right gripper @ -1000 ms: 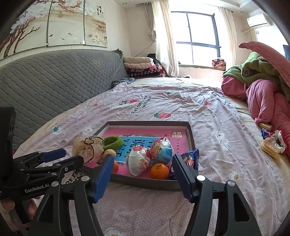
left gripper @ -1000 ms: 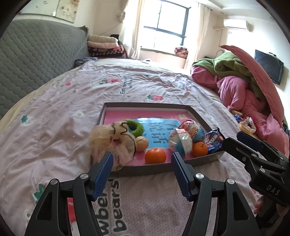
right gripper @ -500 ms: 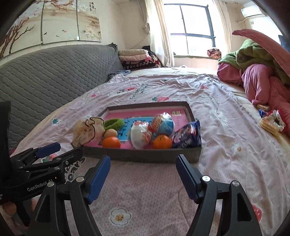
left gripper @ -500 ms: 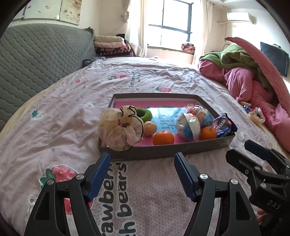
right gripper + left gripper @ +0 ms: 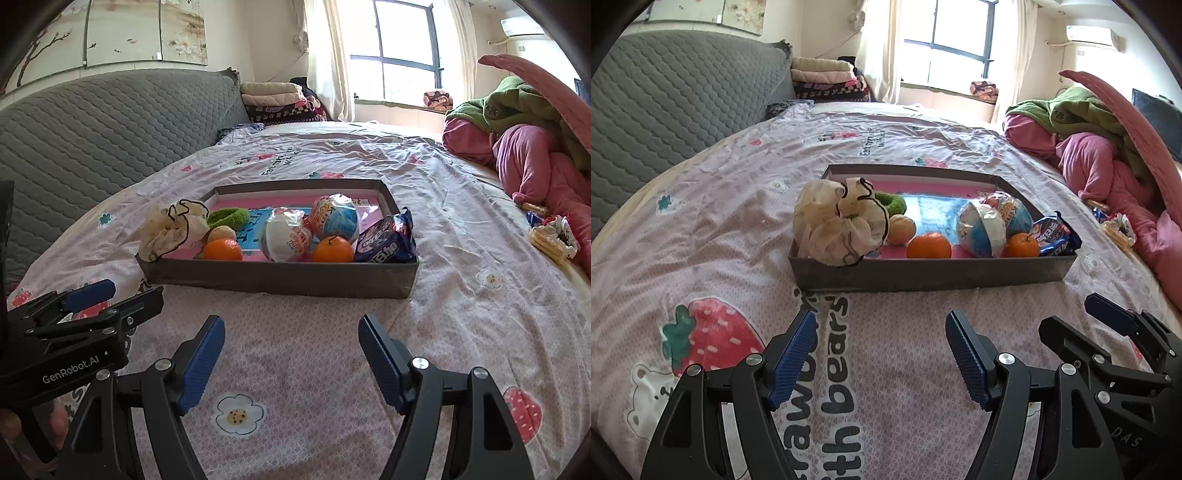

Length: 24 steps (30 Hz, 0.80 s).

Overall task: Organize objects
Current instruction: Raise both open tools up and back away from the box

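I hold two black grippers with blue ribbed pads over a pink bedspread printed with strawberries and bears; my left gripper [image 5: 881, 354] has its fingers spread wide with nothing between them; my right gripper [image 5: 291, 360] is likewise spread and empty. Ahead of both, resting on the bedspread [image 5: 713, 206], sits a shallow grey cardboard tray with a pink floor [image 5: 931, 275]; inside it, from left to right, are a cream frilly fabric scrunchie edged in black [image 5: 838, 225] that leans over the tray's left corner, a green fuzzy hair tie [image 5: 228, 217], a small beige ball [image 5: 221, 233], an orange mandarin [image 5: 929, 245], two foil-wrapped toy eggs [image 5: 288, 240] touching each other, a second mandarin [image 5: 332, 249] and a purple snack packet [image 5: 386, 242] propped against the right wall. Well apart from the tray, near heaped pink and green bedding at the right, loose wrapped snacks [image 5: 552, 236] lie on the bedspread. I judge that I am between placements, clear of the tray; the next move likely calls for swinging my right gripper towards those loose snacks, closing on one lightly, and carrying it to the tray's open back half.
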Motion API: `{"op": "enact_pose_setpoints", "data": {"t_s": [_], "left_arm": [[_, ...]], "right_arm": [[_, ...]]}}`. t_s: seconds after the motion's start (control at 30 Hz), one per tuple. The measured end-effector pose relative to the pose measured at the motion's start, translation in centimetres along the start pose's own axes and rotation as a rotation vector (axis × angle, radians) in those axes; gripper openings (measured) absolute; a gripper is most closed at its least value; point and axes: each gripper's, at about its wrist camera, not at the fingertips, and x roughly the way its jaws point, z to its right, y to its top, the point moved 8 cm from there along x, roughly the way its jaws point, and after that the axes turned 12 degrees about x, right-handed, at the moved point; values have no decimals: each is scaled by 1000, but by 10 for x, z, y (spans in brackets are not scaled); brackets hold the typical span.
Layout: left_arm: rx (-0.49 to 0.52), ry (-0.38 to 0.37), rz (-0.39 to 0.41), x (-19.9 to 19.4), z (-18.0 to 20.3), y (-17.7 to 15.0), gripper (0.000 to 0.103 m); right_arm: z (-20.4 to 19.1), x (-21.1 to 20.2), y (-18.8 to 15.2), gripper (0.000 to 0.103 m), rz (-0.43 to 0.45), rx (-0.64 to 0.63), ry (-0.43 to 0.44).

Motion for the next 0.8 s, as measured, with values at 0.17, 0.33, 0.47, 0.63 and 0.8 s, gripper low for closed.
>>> {"op": "enact_pose_setpoints", "data": {"t_s": [0.17, 0.33, 0.47, 0.63, 0.8], "left_arm": [[18, 10, -9, 3, 3, -5, 74], [9, 14, -6, 3, 0, -5, 74], [0, 12, -14, 5, -2, -7, 74], [11, 15, -21, 6, 0, -8, 74], [5, 8, -33, 9, 0, -10, 74]], "right_arm": [[-5, -1, -5, 74, 35, -22, -11], [-7, 0, -7, 74, 34, -32, -11], [-4, 4, -9, 74, 16, -18, -11], [1, 6, -11, 74, 6, 3, -18], [6, 10, -12, 74, -9, 30, -14]]}}
